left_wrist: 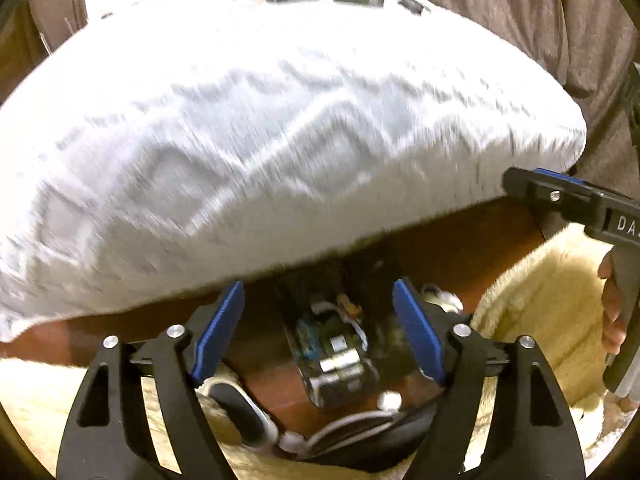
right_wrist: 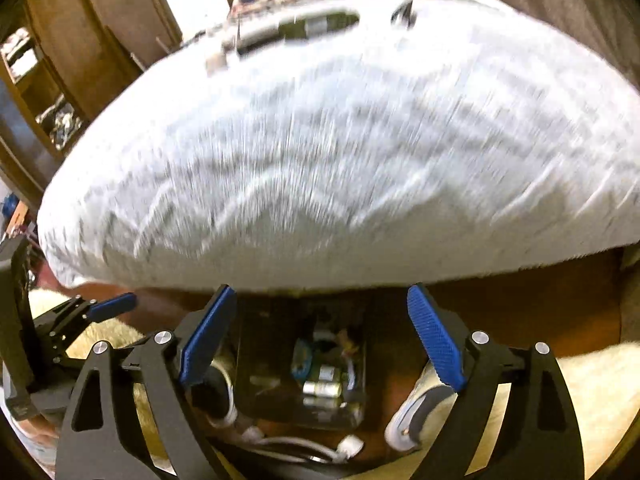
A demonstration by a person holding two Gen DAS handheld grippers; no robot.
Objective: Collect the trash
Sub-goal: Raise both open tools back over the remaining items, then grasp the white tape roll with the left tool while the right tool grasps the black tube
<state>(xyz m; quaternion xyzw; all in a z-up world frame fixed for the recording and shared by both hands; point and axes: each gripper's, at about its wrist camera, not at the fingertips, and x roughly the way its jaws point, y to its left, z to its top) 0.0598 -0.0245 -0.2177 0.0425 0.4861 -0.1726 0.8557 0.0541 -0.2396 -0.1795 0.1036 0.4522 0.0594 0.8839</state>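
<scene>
**Both grippers open above the trash bin at the bed's edge**

We look down past two wide-open, empty grippers. Below and between the fingers of our left gripper (left_wrist: 318, 328) sits a dark, clear-walled bin (left_wrist: 340, 364) holding cans and wrappers, its long axis running away from us toward the white bed (left_wrist: 260, 128). Our right gripper (right_wrist: 320, 332) frames the same bin directly beneath it. Both hands hang about equally near. White cables (left_wrist: 352, 420) lie just in front of the bin, on the brown floor (left_wrist: 460, 248).
</scene>
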